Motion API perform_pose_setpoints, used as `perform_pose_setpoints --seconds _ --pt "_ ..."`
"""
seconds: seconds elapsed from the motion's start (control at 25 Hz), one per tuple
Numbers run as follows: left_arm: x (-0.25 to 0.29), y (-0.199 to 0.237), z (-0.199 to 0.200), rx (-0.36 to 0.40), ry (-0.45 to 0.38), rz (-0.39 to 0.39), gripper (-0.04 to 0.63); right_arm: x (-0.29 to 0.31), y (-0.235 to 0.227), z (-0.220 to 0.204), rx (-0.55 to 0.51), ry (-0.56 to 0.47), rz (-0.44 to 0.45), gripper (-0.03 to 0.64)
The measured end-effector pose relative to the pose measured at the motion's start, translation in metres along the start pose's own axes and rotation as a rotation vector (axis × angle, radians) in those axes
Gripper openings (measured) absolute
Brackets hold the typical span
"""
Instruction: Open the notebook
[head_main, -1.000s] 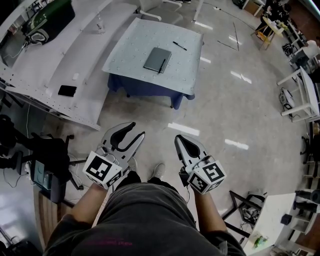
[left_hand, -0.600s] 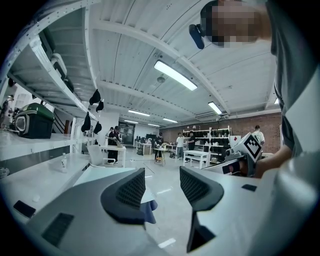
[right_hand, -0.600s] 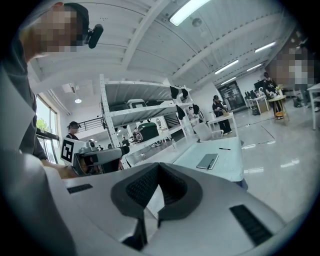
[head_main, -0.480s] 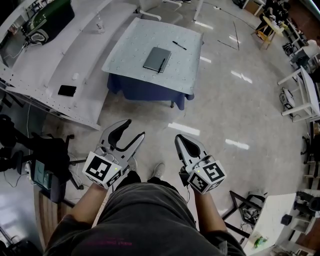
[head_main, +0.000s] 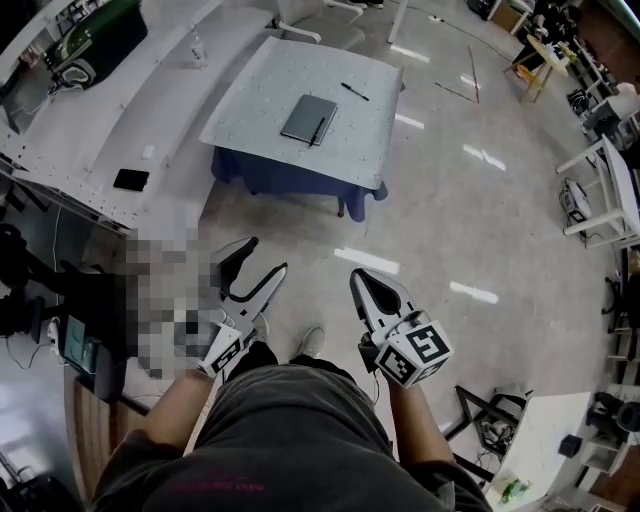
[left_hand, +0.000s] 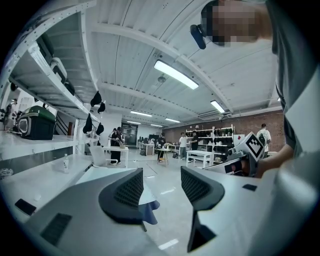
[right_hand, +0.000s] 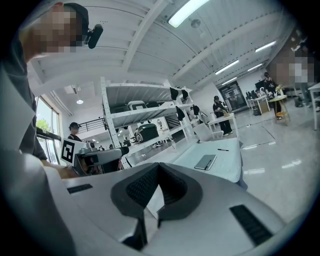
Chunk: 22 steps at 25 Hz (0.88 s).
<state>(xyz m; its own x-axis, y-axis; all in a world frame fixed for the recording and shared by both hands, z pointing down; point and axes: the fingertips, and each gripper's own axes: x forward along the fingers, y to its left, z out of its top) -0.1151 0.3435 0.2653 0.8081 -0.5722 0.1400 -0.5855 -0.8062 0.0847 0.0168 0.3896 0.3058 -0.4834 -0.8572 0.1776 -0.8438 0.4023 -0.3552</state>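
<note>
A closed grey notebook (head_main: 309, 119) lies on a white table (head_main: 262, 85), with a pen clipped along its right edge. A second black pen (head_main: 354, 91) lies further back. Both grippers hang over the floor in front of the person, well short of the table. My left gripper (head_main: 256, 260) is opening, and its dark pads (left_hand: 131, 190) stand wide apart with nothing between them. My right gripper (head_main: 362, 279) is shut and empty, its pads meeting (right_hand: 159, 170). The right gripper view shows the notebook (right_hand: 205, 162) far ahead.
A long white shelf unit (head_main: 85, 125) runs along the left, bearing a flat black device (head_main: 131, 180) and a green-black case (head_main: 95, 35). A blue cloth (head_main: 290, 180) hangs under the table. White desks (head_main: 610, 190) stand at right. Several people stand far back.
The left gripper's jaws have spread wider apart. The right gripper stays shut. The table and notebook sit almost where they were in view.
</note>
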Motion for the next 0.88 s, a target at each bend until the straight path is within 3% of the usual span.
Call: perform_pose_setpoints --seconds 0.36,0.88 --pt "0.015 -0.022 0.000 0.004 -0.004 0.031 0.230 -0.022 -0.026 0.002 -0.004 0.005 0.016 0.003" --pt "0.037 -0.015 0.005 0.008 -0.016 0.056 0.230 -0.014 -0.050 0.009 -0.010 0.012 0.031 0.003"
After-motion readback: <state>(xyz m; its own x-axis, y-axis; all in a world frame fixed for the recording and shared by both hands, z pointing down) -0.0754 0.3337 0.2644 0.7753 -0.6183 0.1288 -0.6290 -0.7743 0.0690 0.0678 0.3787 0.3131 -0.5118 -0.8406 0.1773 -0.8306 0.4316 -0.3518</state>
